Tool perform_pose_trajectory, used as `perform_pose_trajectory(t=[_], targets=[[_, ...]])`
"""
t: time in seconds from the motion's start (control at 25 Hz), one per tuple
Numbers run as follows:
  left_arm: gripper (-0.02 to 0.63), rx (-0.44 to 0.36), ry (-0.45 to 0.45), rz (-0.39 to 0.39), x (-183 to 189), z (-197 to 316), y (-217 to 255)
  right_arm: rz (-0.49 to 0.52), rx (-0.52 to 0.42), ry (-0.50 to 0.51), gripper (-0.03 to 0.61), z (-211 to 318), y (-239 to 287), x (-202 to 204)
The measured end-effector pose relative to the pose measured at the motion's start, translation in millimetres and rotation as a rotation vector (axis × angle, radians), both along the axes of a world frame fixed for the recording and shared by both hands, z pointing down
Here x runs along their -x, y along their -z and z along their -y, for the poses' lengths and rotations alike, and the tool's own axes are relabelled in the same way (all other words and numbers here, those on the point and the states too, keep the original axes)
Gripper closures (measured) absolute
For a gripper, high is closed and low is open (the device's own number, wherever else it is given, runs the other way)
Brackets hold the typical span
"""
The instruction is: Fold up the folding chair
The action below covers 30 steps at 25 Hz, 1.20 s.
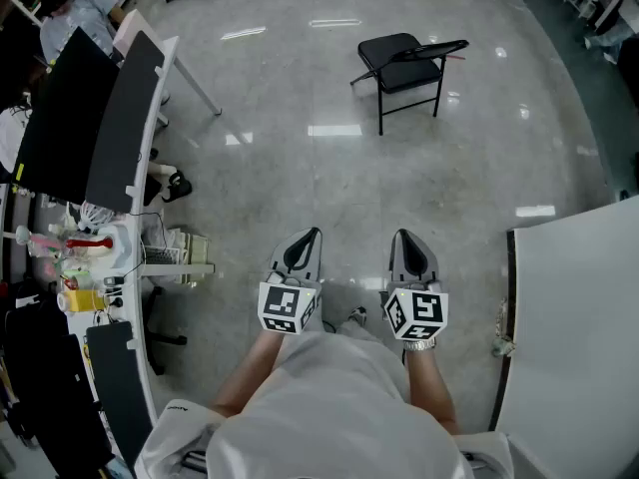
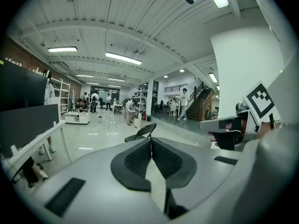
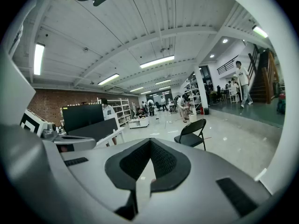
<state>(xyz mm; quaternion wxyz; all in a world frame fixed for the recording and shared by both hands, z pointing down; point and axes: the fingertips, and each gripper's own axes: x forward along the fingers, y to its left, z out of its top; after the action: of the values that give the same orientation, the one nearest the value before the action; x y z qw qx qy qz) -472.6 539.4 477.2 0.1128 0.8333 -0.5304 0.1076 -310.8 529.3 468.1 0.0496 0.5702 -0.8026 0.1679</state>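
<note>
Black folding chair (image 1: 407,63), unfolded, upright on floor (image 1: 300,178)

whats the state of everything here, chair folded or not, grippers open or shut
folding chair: unfolded, seat down, standing on its legs on the floor, well ahead of both grippers
left gripper: shut, nothing between the jaws
right gripper: shut, nothing between the jaws

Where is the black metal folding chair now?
The black metal folding chair stands open on the grey floor, upper right of centre in the head view, far ahead of the left gripper and right gripper, right of the desk row.
</note>
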Motion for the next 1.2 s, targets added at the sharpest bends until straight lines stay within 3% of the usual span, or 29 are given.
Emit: perform_pose_trajectory(t=[0.2,0.48,0.76,0.96,1.2], targets=[[0.601,-0.026,-0.019,0.019,-24,-37,6,0.007,0.000,-0.009,0.574,-32,0,-23],[0.602,-0.063,-0.032,0.022,-3,-45,22,-0.012,-0.033,-0.005,0.575,-51,17,6],[0.601,-0.090,-0.103,0.012,44,-53,21,-0.042,0.016,-0.022,0.574,-63,10,64],[0.601,-0.069,-0.064,-0.058,91,-39,15,-0.066,-0.018,-0.031,0.574,-55,21,105],[0.602,-0.129,-0.106,-0.096,128,-32,31,-0.064,-0.058,-0.093,0.574,-41,36,130]])
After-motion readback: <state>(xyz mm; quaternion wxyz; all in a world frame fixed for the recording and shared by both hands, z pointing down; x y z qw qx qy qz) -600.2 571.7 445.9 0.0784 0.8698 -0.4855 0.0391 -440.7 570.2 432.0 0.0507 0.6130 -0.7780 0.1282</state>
